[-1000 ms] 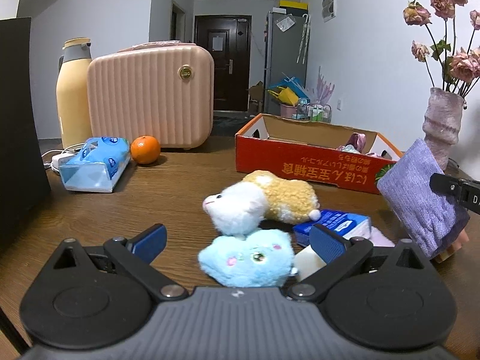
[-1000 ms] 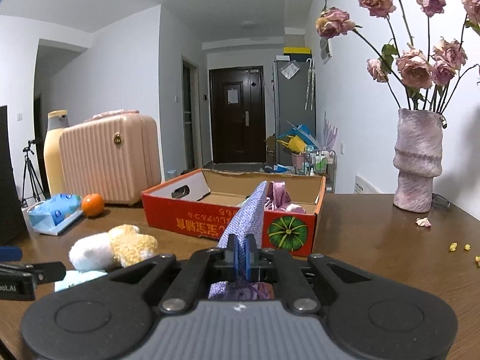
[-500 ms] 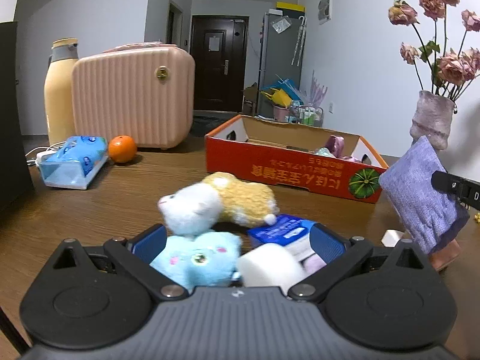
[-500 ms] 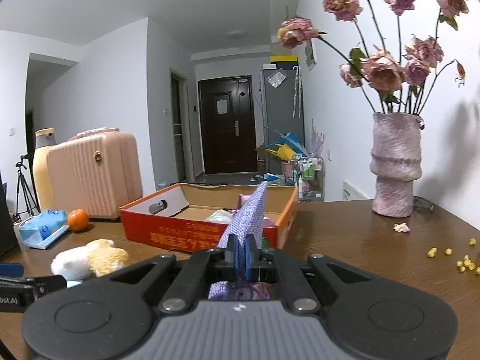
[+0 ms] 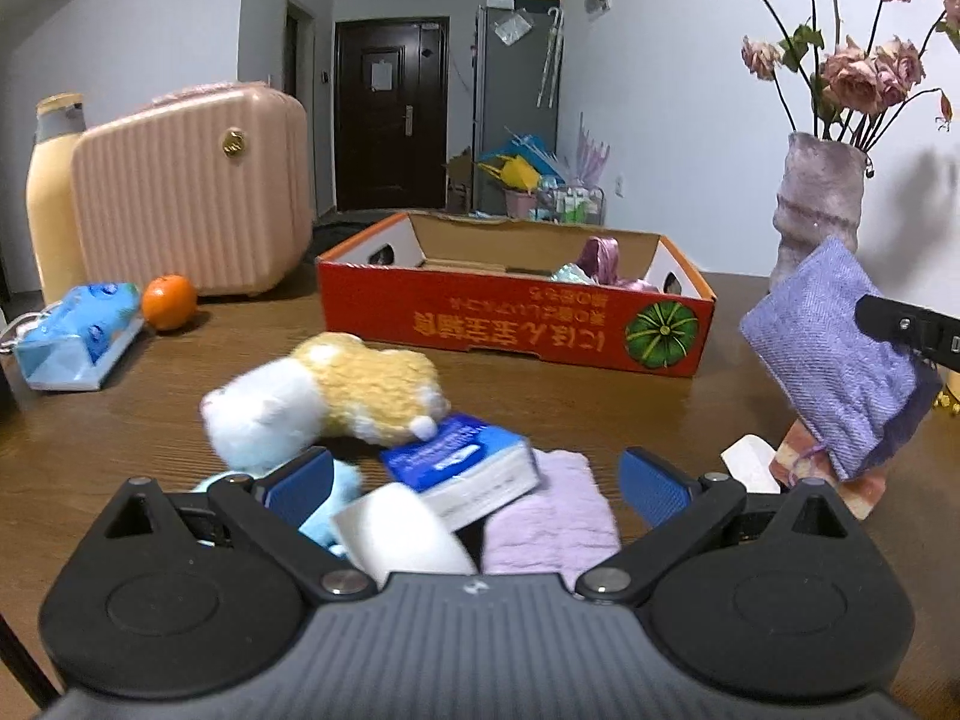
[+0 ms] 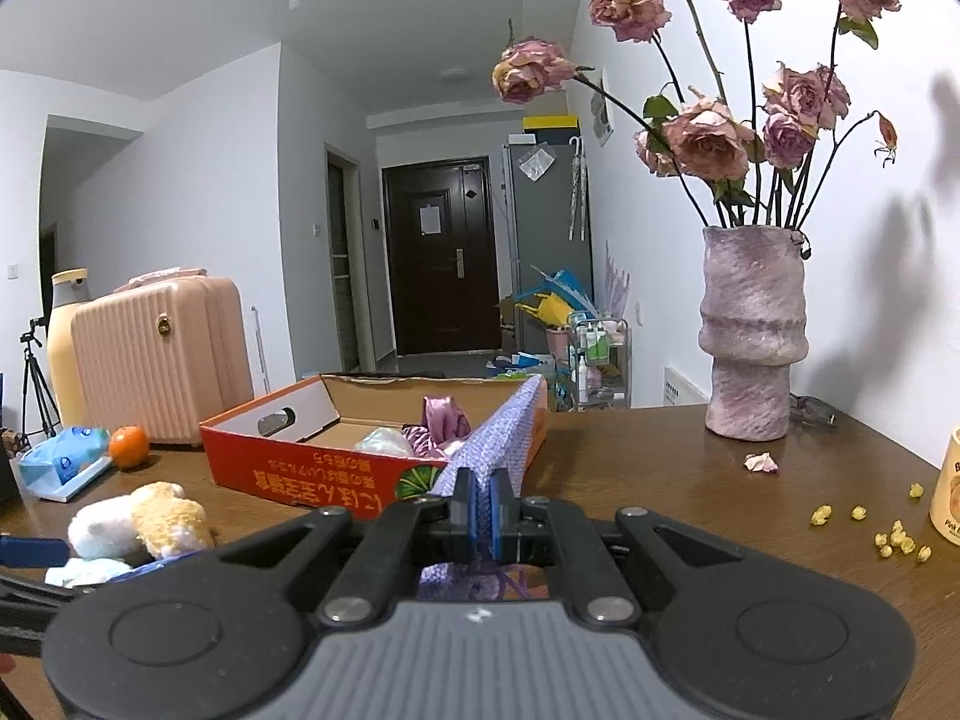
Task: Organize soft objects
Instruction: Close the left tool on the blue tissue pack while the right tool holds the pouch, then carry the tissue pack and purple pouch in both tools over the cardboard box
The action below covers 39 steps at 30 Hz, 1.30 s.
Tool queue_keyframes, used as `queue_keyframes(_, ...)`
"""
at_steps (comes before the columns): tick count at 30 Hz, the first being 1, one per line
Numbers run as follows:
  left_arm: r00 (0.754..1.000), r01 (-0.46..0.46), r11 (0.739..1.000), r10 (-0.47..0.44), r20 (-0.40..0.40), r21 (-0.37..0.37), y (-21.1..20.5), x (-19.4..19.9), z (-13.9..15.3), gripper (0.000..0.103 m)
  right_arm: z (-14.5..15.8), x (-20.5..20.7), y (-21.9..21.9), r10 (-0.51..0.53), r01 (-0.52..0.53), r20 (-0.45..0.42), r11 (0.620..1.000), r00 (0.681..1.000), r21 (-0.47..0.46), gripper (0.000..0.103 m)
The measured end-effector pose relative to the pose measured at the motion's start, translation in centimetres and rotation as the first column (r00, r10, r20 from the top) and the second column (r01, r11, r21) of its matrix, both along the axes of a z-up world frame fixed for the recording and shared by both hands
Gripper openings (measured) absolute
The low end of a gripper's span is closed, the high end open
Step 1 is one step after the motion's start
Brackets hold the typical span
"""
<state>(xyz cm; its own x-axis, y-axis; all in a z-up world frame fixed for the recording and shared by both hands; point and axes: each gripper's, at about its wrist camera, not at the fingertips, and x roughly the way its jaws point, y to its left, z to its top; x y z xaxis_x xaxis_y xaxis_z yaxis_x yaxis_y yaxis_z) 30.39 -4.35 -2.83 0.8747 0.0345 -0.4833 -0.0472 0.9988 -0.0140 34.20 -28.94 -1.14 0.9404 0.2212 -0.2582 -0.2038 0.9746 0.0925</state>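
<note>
Two grippers differed: the right gripper pinched a limp purple woven cloth pouch by its edge, the left gripper gaped wide.

Table is glossy dark wood. Pouch is coarse woven cloth, plush is fuzzy, box is matt printed cardboard, suitcase is ribbed satin plastic.

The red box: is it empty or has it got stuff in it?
Not empty: the red box holds purple fabric and a pale bundle.
</note>
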Motion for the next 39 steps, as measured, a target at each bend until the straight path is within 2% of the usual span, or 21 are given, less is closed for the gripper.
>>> queue_keyframes(12,0.995,-0.06,0.996,0.055,-0.086,-0.06,0.7,4.3,-1.0,0.103,-0.8,1.0,-0.9,0.0,0.001,-0.046,1.0,0.999,0.016,0.004)
queue_keyframes(19,0.989,-0.051,0.993,0.035,-0.14,-0.11,1.6,4.9,-1.4,0.082,-1.2,1.0,-0.5,0.009,-0.009,-0.061,1.0,0.998,0.0,0.004)
queue_keyframes(22,0.988,-0.058,0.992,0.041,-0.146,-0.112,1.7,5.0,-1.5,0.068,-1.2,1.0,-0.4,0.007,-0.007,-0.064,1.0,0.998,0.0,0.004)
queue_keyframes(24,0.987,-0.05,0.991,0.03,-0.156,-0.122,1.8,5.0,-1.5,0.066,-1.2,1.0,-0.4,0.008,-0.008,-0.066,1.0,0.998,-0.001,0.004)
queue_keyframes(32,0.989,-0.044,0.989,0.023,-0.145,-0.141,2.0,4.5,-1.0,0.062,-1.2,1.1,-0.4,0.01,-0.01,-0.054,1.0,0.998,-0.001,0.004)
queue_keyframes(39,0.996,-0.006,0.993,-0.005,-0.089,-0.117,1.3,3.0,0.3,0.061,-1.0,0.8,-0.5,0.013,-0.013,-0.038,1.0,0.999,0.017,0.004)
